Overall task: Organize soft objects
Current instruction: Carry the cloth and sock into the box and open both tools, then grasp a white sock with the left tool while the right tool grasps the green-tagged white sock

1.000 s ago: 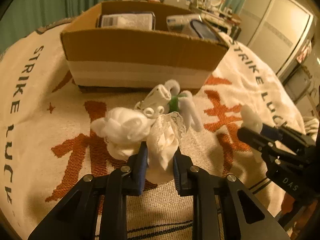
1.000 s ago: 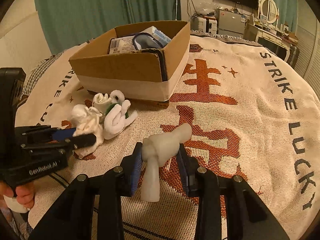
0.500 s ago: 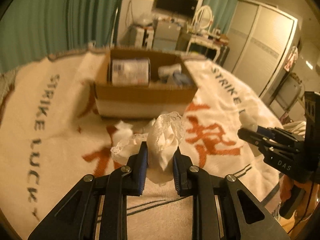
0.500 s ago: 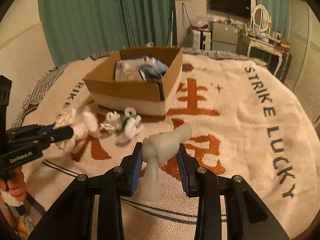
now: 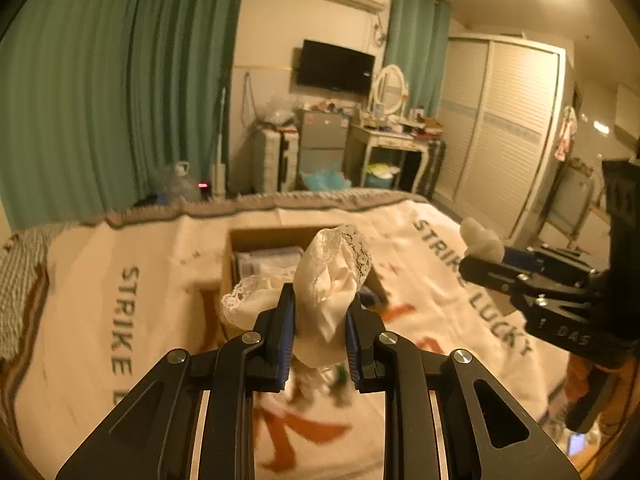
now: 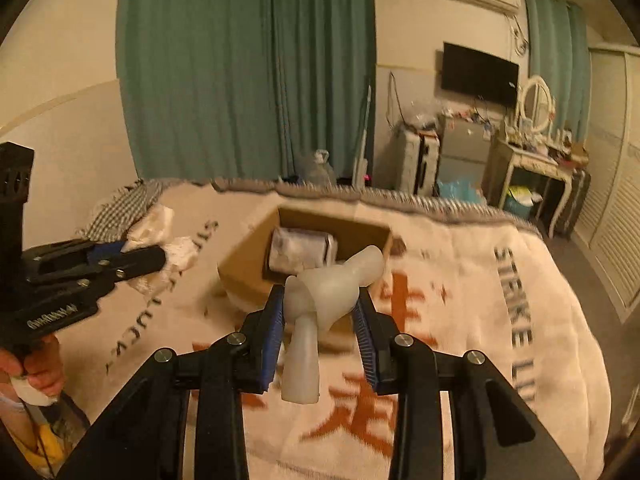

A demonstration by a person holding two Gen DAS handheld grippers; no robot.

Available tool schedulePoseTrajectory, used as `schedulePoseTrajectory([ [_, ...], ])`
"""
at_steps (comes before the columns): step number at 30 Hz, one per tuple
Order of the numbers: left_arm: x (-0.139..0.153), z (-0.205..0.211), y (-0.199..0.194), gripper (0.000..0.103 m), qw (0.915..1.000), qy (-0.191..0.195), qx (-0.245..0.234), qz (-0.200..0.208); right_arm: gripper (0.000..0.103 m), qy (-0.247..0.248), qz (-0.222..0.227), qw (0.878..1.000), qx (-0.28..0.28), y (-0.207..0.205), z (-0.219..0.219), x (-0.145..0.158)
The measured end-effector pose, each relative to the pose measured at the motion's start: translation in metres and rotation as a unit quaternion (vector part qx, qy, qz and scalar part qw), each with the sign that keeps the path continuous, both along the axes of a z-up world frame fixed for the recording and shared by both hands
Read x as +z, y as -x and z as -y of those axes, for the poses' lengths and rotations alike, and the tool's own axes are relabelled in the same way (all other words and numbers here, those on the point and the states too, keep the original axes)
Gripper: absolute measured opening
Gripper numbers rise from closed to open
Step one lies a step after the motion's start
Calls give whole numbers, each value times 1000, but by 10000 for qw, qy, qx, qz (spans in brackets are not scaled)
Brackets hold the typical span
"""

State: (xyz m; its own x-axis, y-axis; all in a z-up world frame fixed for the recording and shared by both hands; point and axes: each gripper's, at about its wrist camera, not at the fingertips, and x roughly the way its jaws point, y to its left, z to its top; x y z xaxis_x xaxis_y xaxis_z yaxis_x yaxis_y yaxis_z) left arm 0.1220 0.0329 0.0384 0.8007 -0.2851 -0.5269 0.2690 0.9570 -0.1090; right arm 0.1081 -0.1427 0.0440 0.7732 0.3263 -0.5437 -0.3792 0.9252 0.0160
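My left gripper is shut on a white lace-trimmed sock bundle, held high above the bed; it also shows at the left of the right wrist view. My right gripper is shut on a plain white rolled sock, also raised; it shows at the right of the left wrist view. The open cardboard box sits on the blanket beyond both grippers with packets inside. Other white socks lie blurred on the blanket below my left gripper.
The cream blanket with orange characters and "STRIKE LUCKY" lettering covers the bed. Green curtains, a TV, a dressing table and a wardrobe stand beyond the bed.
Both grippers have risen well above the bed with their socks still held. The box and the remaining socks now appear farther away and lower in view.
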Motion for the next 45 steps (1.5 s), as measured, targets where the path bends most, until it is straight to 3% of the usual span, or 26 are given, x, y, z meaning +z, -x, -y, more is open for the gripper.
schedulePoseTrajectory([
  [5,-13,-1,-55,21,9994,-292,183,-46,33,-41,-58,9999,124,-61,-18,4],
  [10,-49,3,-104,25,9985,-515,149,-147,33,-93,-388,9992,49,-132,-30,-29],
  [14,-81,10,-131,28,9952,-937,228,-163,36,-146,-762,9970,-74,-180,-34,-70],
  [15,-90,11,-138,44,9941,-1012,288,-257,36,-140,-816,9965,-109,-186,-34,-76],
  [16,-98,11,-144,68,9932,-1052,344,-358,37,-125,-844,9962,-156,-191,-34,-82],
  [18,-104,9,-145,83,9934,-1000,508,-258,49,-103,-839,9960,-286,-200,-32,-90],
  [19,-105,7,-145,83,9936,-974,521,-220,63,-151,-813,9961,-308,-202,-31,-92],
  [20,-107,5,-145,83,9938,-955,513,-243,68,-205,-790,9961,-327,-202,-28,-92],
  [25,-89,0,-133,83,9936,-921,635,-174,68,-215,-683,9966,-413,-190,-20,-79],
  [31,-22,-9,-81,84,9928,-834,732,455,70,-19,-278,9984,-494,-133,-10,-19],
  [33,3,-13,-61,84,9917,-784,763,676,73,44,-136,9987,-487,-112,-8,4],
  [35,25,-16,-41,92,9901,-758,797,876,86,103,35,9985,-532,-88,-4,27],
  [39,62,-20,-2,93,9847,-824,888,1256,102,101,403,9973,-603,-36,2,66],
  [42,72,-24,18,93,9852,-830,855,1231,103,204,546,9964,-614,-7,1,79],
  [45,69,-32,22,93,9910,-792,663,849,103,271,605,9959,-615,13,-1,79],
])
